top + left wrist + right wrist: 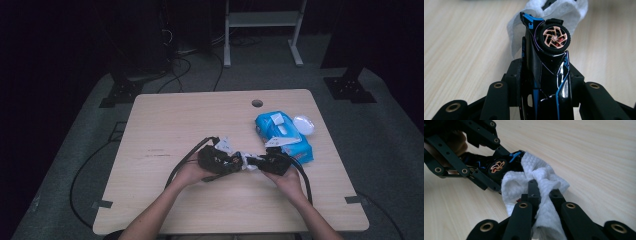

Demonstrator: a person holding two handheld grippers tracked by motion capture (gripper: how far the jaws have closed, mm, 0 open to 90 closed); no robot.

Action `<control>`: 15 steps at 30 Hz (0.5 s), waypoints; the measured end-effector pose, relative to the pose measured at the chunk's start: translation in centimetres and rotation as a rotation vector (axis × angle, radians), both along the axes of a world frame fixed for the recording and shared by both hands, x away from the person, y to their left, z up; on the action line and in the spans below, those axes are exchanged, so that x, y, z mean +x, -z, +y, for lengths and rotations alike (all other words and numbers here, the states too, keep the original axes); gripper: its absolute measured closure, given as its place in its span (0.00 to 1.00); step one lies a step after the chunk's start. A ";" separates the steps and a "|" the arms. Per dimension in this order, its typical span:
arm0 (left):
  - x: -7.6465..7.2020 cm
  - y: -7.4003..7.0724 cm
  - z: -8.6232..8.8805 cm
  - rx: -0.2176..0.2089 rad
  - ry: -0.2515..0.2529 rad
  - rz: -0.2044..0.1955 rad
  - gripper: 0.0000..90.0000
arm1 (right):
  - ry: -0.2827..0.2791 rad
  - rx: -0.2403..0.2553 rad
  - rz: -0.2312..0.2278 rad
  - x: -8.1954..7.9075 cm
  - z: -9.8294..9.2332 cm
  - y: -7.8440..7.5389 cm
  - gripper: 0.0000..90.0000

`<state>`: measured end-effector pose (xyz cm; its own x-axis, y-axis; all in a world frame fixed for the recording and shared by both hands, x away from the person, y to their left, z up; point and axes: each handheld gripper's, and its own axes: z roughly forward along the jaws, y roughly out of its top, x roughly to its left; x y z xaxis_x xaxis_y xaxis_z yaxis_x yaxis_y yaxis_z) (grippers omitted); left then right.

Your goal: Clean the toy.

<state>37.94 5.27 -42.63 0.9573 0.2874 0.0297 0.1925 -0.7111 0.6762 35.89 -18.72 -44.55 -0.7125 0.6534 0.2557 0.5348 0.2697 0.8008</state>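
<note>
Mid-table, low over the wood: left gripper [544, 82] clamped on toy car [549, 62], right gripper [541, 192] clamped on wipe [534, 177]. Keep car steady, drag wipe along bodywork and wheel [554, 38], pressing lightly without knocking car loose.

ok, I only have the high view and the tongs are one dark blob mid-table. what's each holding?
Observer: The left tongs clamp a black car with blue lines.
Operator: And the other?
Observer: The right tongs pinch a bunched white wipe.
Operator: Is it on the car?
Observer: Yes, it presses on the car's end, beside a copper-spoked wheel.
</note>
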 end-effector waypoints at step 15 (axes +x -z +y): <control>-1.4 -1.1 2.1 -0.137 0.010 -0.047 0.64 | -0.089 0.059 -0.113 -1.2 2.0 -4.2 0.93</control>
<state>36.51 7.41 -41.56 0.9586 0.2824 0.0355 0.1520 -0.6134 0.7750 34.70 -16.77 -40.31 -0.7933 0.5725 0.2070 0.4165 0.2623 0.8705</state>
